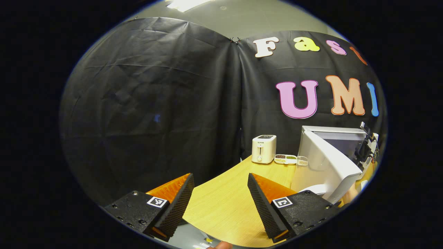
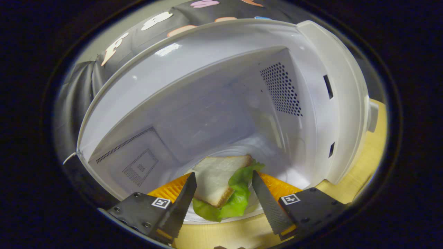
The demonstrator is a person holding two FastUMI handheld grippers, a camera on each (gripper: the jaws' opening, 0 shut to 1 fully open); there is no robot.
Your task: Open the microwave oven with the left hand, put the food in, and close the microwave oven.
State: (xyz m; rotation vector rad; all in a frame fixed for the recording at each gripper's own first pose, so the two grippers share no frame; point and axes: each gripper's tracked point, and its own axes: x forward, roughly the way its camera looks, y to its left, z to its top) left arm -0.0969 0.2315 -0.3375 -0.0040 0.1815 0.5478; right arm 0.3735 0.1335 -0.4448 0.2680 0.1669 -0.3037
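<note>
Inside the microwave (image 2: 214, 103), on its glass turntable (image 2: 277, 173), I see the sandwich (image 2: 221, 183) lying flat, its long axis running from near my right gripper (image 2: 224, 199) back toward the rear wall, lettuce (image 2: 238, 197) spilling right. My right gripper's fingers stand apart, gripping nothing. My left gripper (image 1: 220, 202) gapes empty over the wooden table (image 1: 225, 204); the microwave door (image 1: 328, 166) stands open, with a toaster (image 1: 263, 148) beyond.

White toaster (image 1: 263, 148) on wooden table (image 1: 228, 197), ahead-right of tool; divided snack tray (image 1: 286, 159) just beyond it.
</note>
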